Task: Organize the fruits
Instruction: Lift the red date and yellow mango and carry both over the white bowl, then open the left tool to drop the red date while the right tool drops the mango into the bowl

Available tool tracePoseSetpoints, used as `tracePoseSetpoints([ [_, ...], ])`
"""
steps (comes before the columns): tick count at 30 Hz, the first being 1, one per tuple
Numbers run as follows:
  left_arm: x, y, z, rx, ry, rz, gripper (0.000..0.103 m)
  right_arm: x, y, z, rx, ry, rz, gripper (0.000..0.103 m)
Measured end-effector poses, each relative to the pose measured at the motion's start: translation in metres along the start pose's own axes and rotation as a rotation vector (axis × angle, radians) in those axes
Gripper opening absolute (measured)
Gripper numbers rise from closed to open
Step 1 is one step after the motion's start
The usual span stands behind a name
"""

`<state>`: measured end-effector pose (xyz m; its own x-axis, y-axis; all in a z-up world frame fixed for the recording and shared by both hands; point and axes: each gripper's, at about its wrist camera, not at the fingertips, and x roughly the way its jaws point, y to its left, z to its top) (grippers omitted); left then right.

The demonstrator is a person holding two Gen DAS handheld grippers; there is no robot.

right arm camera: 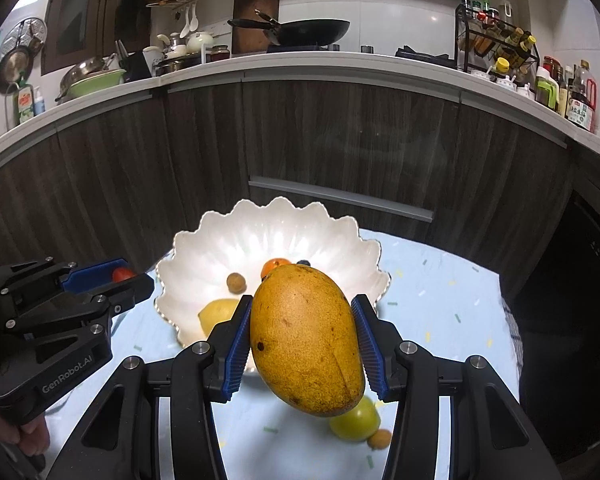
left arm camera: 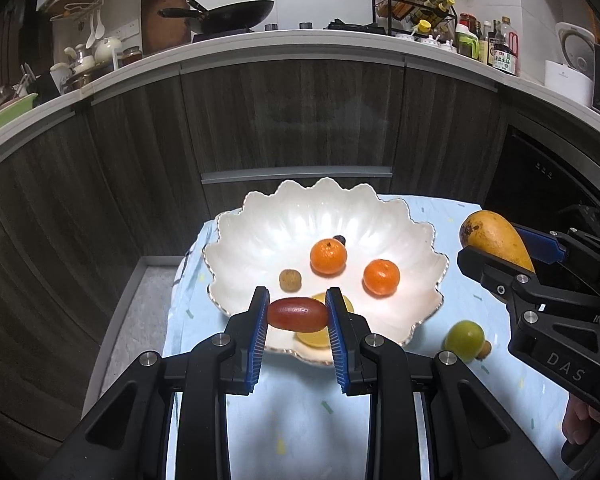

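Observation:
My left gripper (left arm camera: pixel 298 313) is shut on a red oblong grape tomato (left arm camera: pixel 298 313), held above the near rim of the white scalloped bowl (left arm camera: pixel 388 216). Inside the bowl lie two tangerines (left arm camera: pixel 328 256) (left arm camera: pixel 381 277), a small brown fruit (left arm camera: pixel 290 280), a lemon (left arm camera: pixel 317 338) and a dark berry (left arm camera: pixel 340 239). My right gripper (right arm camera: pixel 302 336) is shut on a big yellow mango (right arm camera: pixel 306 340), lifted over the table to the bowl's right; it appears as the right gripper (left arm camera: pixel 540 264) in the left wrist view. A green lime (left arm camera: pixel 464 340) and a small orange fruit (left arm camera: pixel 486 349) rest on the cloth.
The bowl stands on a light blue speckled tablecloth (left arm camera: pixel 440 380) on a small table. Dark wooden cabinets (left arm camera: pixel 292 120) rise behind it under a white counter crowded with a wok (left arm camera: pixel 236 14), bottles and dishes. A dark appliance (left arm camera: pixel 560 184) stands at the right.

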<state>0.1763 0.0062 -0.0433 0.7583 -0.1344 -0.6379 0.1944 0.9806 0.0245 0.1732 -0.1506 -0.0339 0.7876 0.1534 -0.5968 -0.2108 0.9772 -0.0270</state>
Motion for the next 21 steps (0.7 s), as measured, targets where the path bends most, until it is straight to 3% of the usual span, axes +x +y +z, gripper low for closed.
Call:
tracePoseSetpoints([
  [21, 0.064, 0.025, 0.038, -0.017, 0.017, 0.023, 0.029, 0.064, -0.010, 0.038, 0.010, 0.001, -0.007, 0.049],
])
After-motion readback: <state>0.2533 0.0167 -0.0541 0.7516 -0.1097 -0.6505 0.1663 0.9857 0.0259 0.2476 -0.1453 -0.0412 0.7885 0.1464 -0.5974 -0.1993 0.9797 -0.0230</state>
